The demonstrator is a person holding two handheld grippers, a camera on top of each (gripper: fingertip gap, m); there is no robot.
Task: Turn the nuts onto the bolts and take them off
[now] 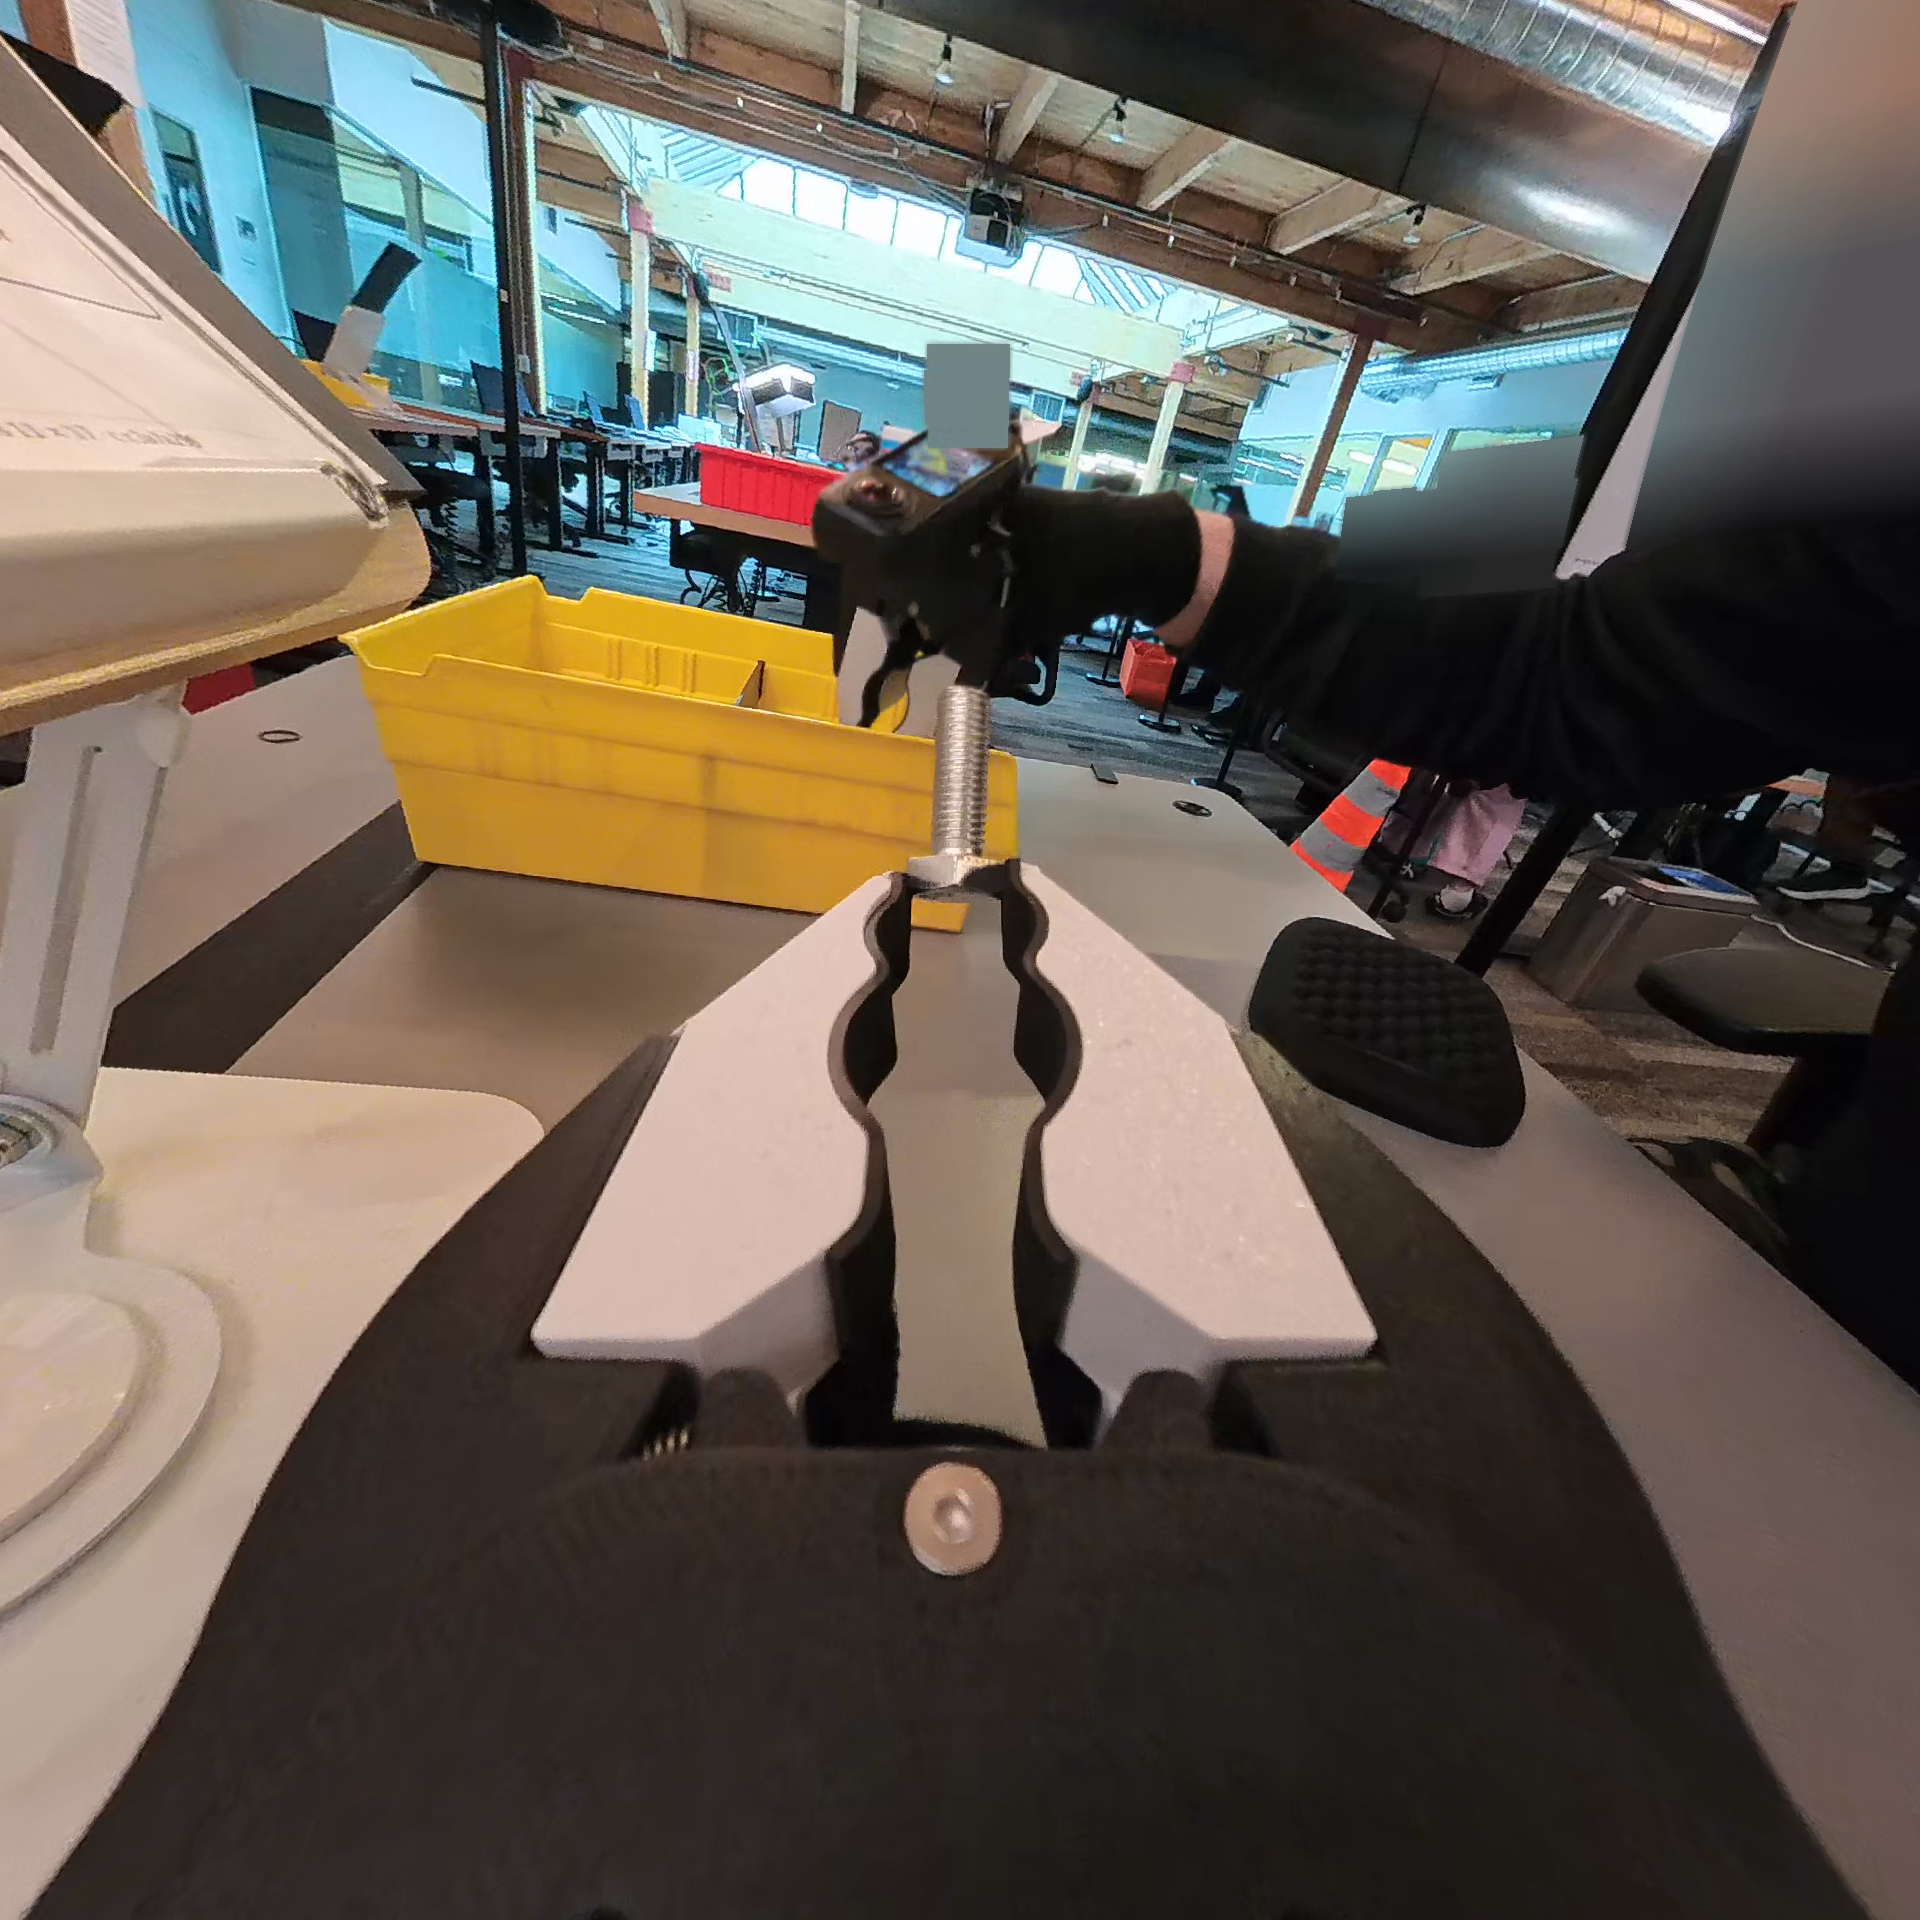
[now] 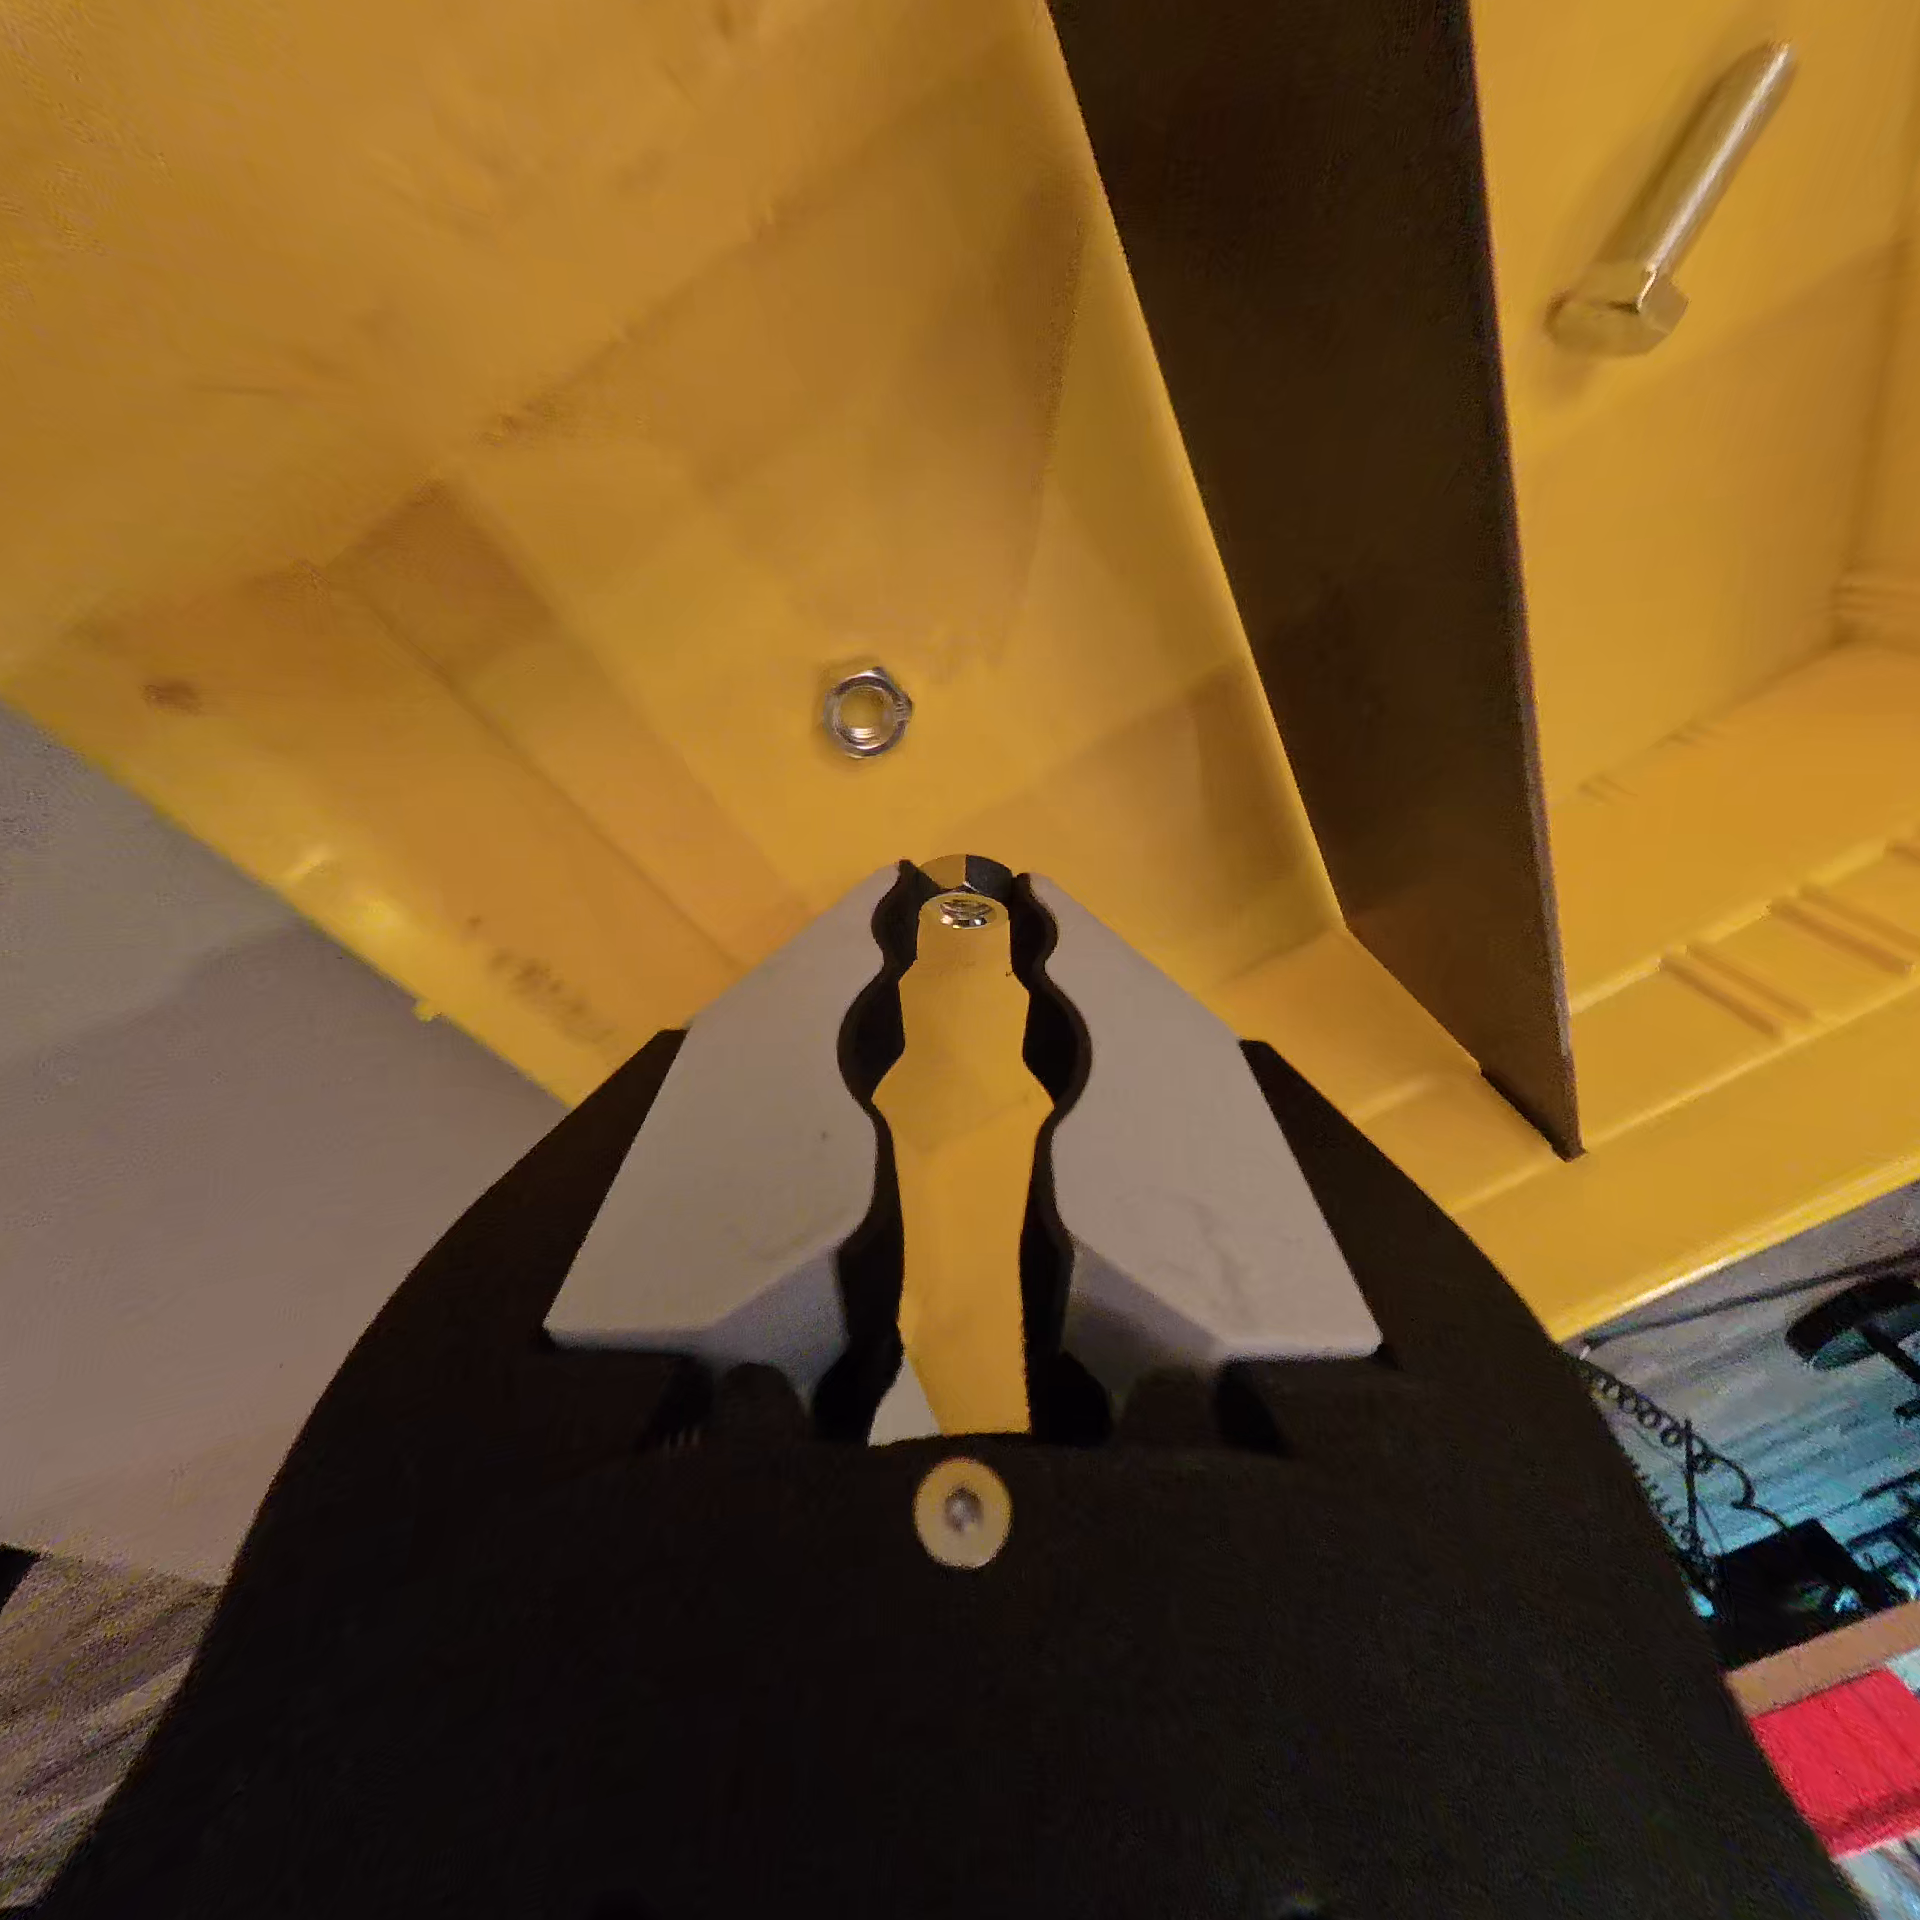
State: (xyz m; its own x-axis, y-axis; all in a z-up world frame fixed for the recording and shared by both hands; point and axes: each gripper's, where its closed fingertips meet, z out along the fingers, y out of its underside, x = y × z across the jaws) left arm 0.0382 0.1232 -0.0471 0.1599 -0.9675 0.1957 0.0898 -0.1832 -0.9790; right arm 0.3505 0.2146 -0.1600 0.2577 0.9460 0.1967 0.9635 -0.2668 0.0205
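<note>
My left gripper (image 1: pixel 958 875) is shut on the hex head of a silver bolt (image 1: pixel 962 769) and holds it upright above the grey table. My right gripper (image 1: pixel 940 681), held by a gloved hand, sits on the bolt's top end. In the right wrist view, my right gripper (image 2: pixel 963 878) is shut on a shiny nut (image 2: pixel 966 871), and the bolt's end (image 2: pixel 961 912) shows right by it. A loose nut (image 2: pixel 865 715) lies on the floor of the yellow bin (image 2: pixel 520 416) below. A second bolt (image 2: pixel 1673 208) lies in the bin's other compartment.
The yellow bin (image 1: pixel 623 790) stands on the table just behind the bolt. A brown divider (image 2: pixel 1351 520) splits it. A black ridged pad (image 1: pixel 1387 1029) lies to the right. A white stand (image 1: pixel 94 1143) with a tilted board is on the left. Spacing between my two grippers at the tips: around 35 centimetres.
</note>
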